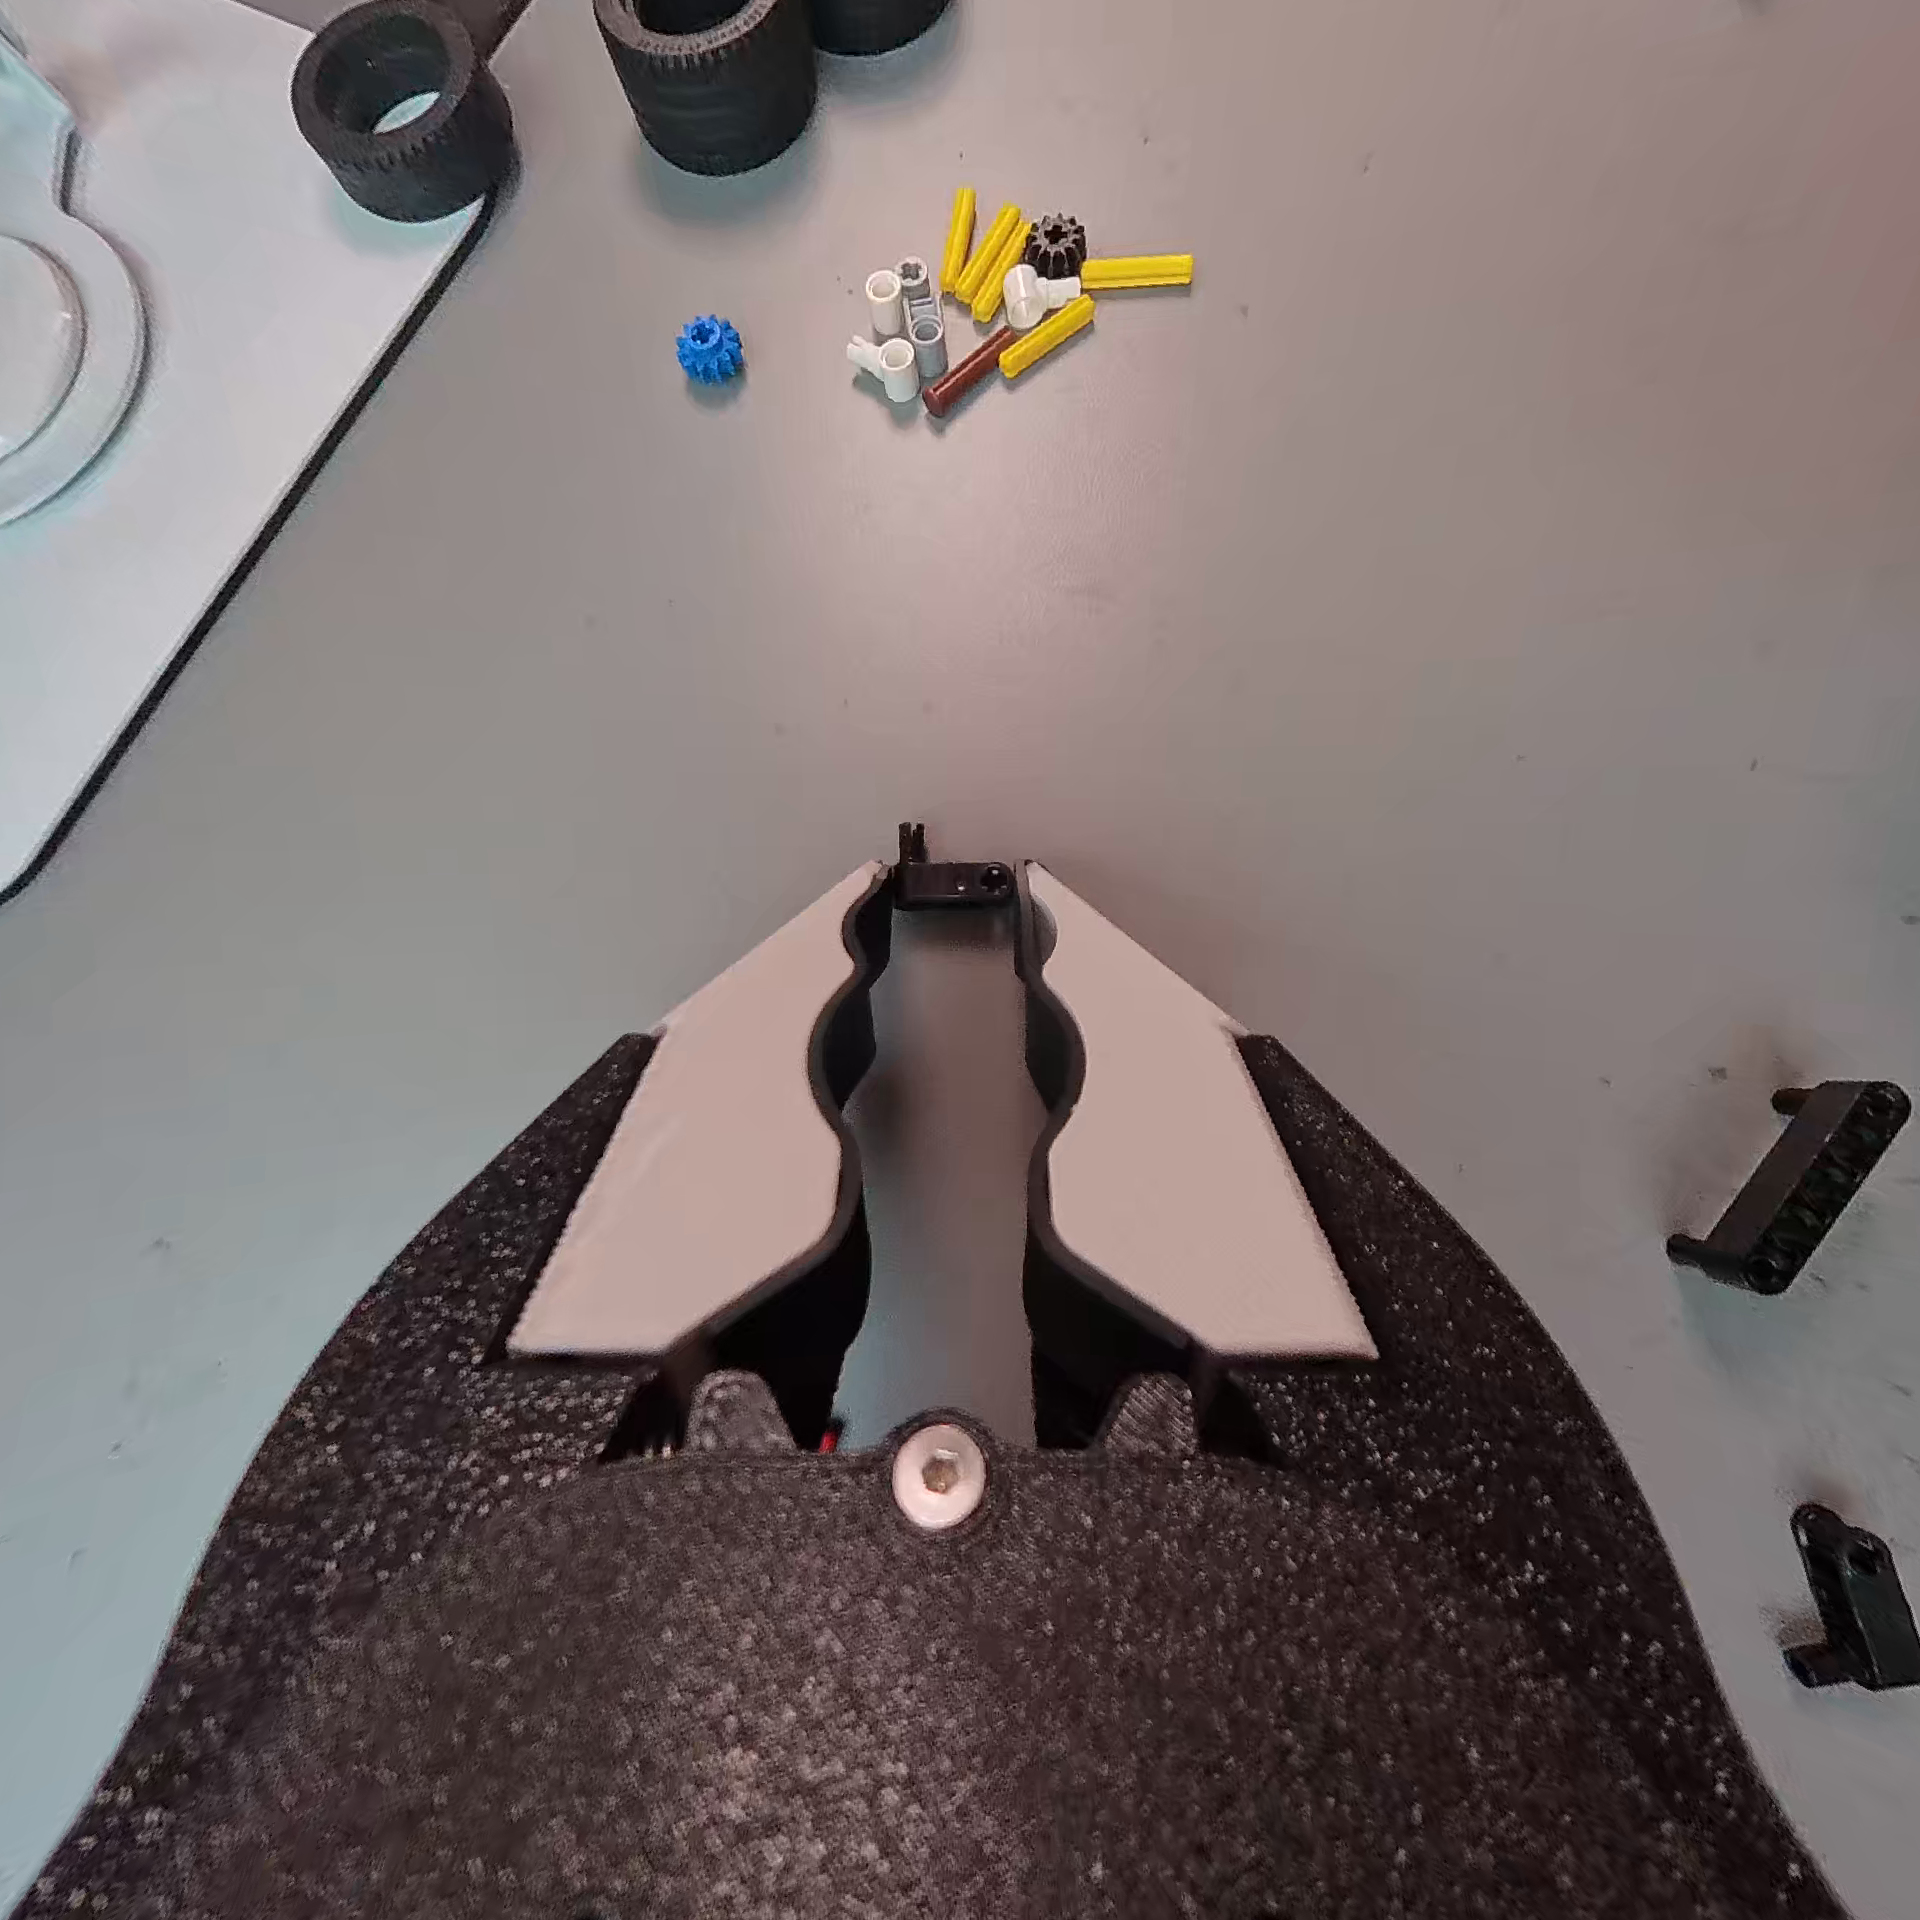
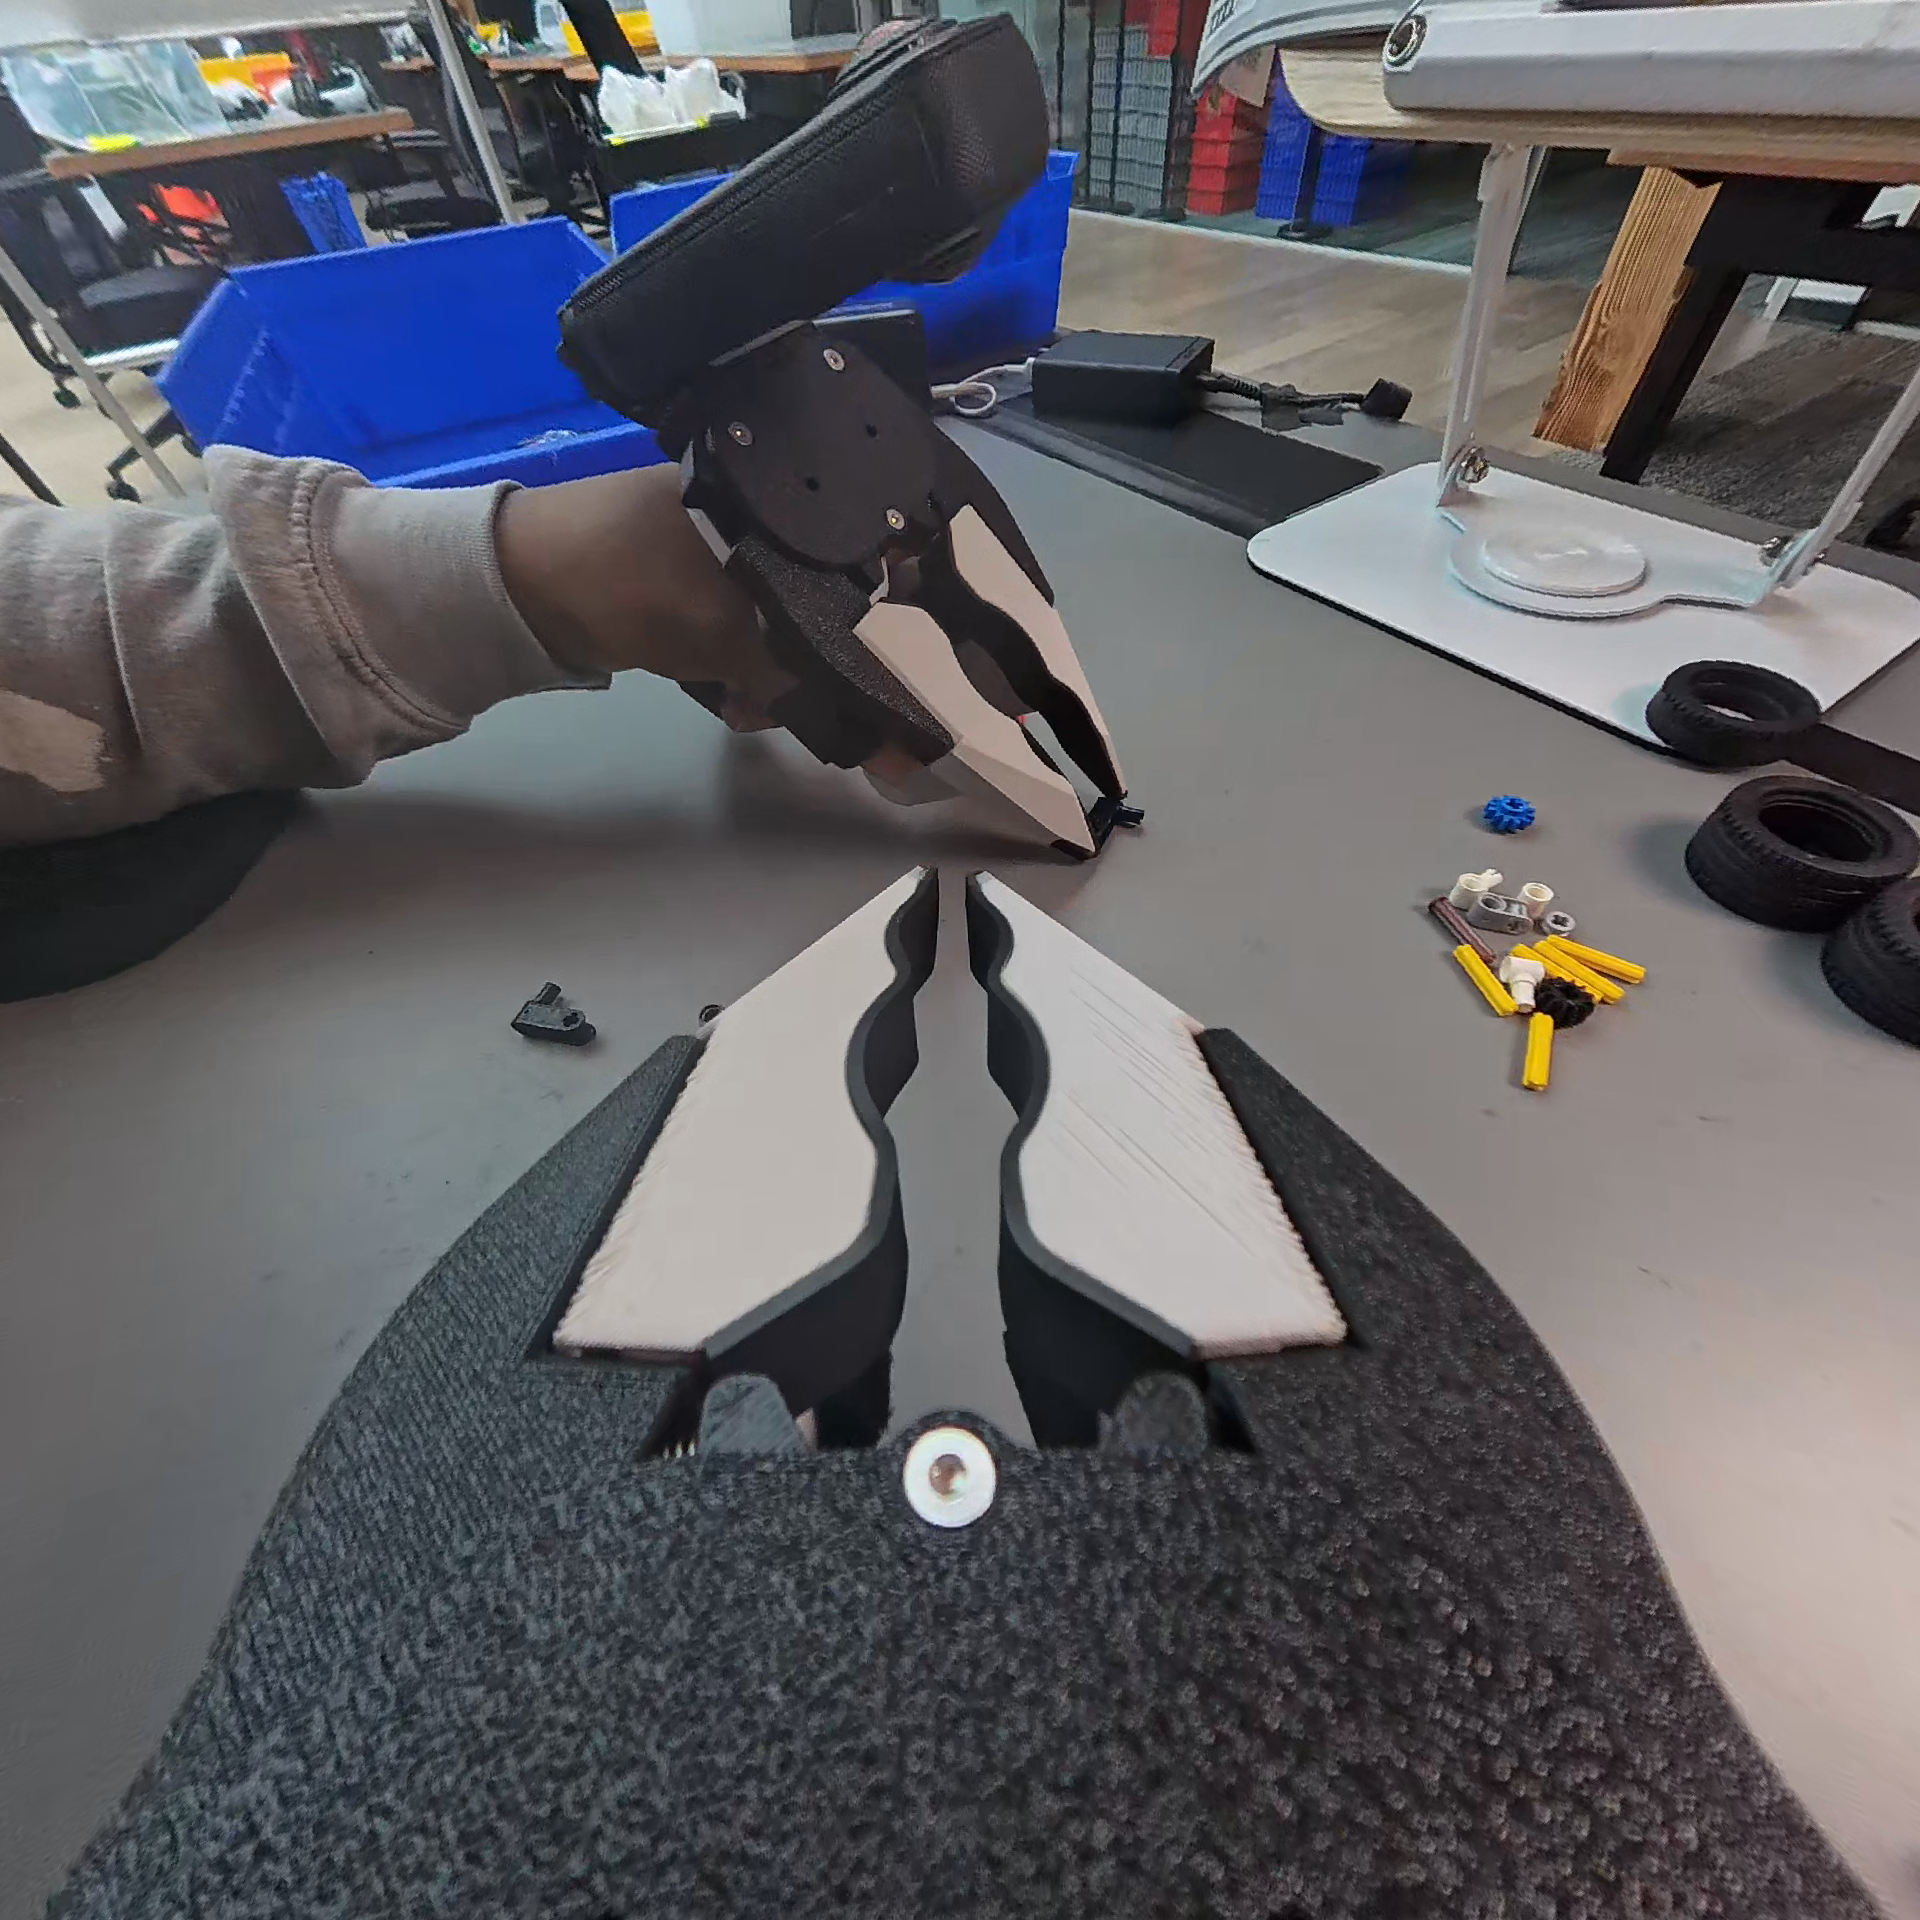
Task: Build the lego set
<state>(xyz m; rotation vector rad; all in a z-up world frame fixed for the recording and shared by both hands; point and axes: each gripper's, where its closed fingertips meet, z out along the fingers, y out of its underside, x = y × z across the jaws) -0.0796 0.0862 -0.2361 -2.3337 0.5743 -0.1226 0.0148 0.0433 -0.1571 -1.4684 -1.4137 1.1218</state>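
Note:
My left gripper [image 1: 954, 878] is shut on a small black connector piece [image 1: 951, 881] at its fingertips, low over the grey table. It also shows in the right wrist view [image 2: 1107, 826], tips down at the table with the black piece [image 2: 1120, 814]. My right gripper [image 2: 951, 878] is nearly closed and empty, just in front of the left one. A pile of yellow axles, white and grey connectors and a black gear [image 1: 1023, 296] lies ahead. A blue gear [image 1: 709, 348] lies beside it. A black beam [image 1: 1792, 1184] lies at the right.
Black tyres [image 1: 717, 78] stand at the far edge of the table and also show in the right wrist view [image 2: 1797, 852]. A white stand base [image 2: 1538, 613] sits at the back. Another black piece [image 2: 554, 1013] lies left of my right gripper. Blue bins [image 2: 416, 353] stand behind. A person's sleeve [image 2: 208, 623] rests on the table. My hands' fingertips stand some 12 centimetres from each other. The blue gear [image 1: 709, 348] sits 12 centimetres or so from the ends of my left fingers. The right camera catches it too, in the right wrist view [image 2: 1499, 808].

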